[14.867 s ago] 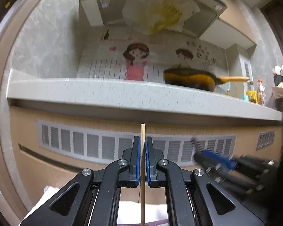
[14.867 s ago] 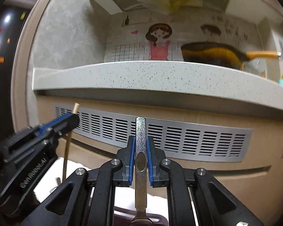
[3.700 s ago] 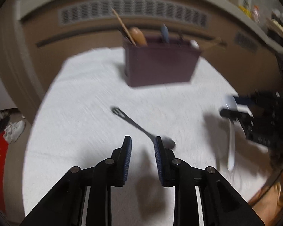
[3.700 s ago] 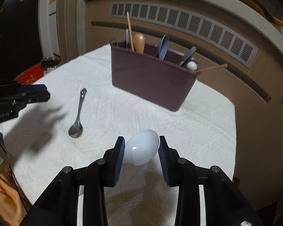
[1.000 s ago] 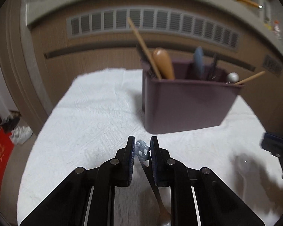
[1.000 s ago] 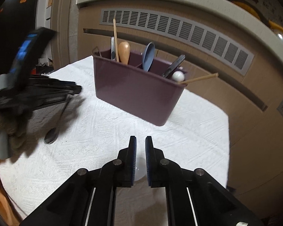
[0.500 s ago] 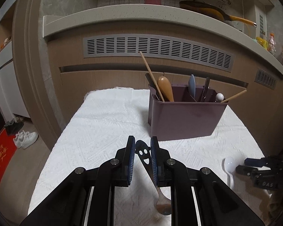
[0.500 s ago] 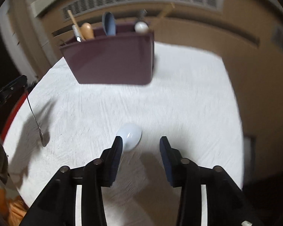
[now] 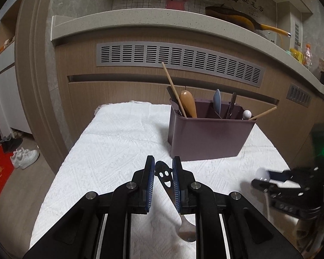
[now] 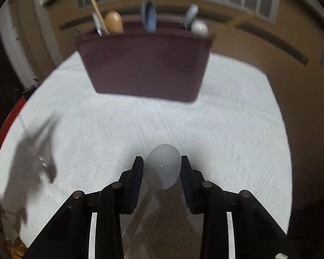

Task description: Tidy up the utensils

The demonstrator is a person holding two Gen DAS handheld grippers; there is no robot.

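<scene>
My left gripper (image 9: pixel 163 173) is shut on the smiley-face handle of a metal spoon (image 9: pixel 164 176). The spoon's bowl hangs below the fingers, over the white cloth (image 9: pixel 110 151). Ahead and to the right stands the maroon utensil holder (image 9: pixel 209 138), which holds several utensils. In the right wrist view my right gripper (image 10: pixel 162 167) points down at the cloth. Its jaws are closing on the bowl of a white spoon (image 10: pixel 162 165), which fills the gap and touches both pads. The spoon's handle runs back under the gripper. The holder (image 10: pixel 146 73) stands beyond. The right gripper (image 9: pixel 267 178) also shows at the right edge of the left wrist view.
The white cloth (image 10: pixel 205 129) covers a small table in front of a wooden counter with a grey vent grille (image 9: pixel 179 58). A pan (image 9: pixel 233 17) sits on the counter above. Shoes (image 9: pixel 24 157) and a red mat lie on the floor at left.
My right gripper opened from shut and came down around the white spoon's bowl, then began closing. My left gripper rose a little with the metal spoon, then held still.
</scene>
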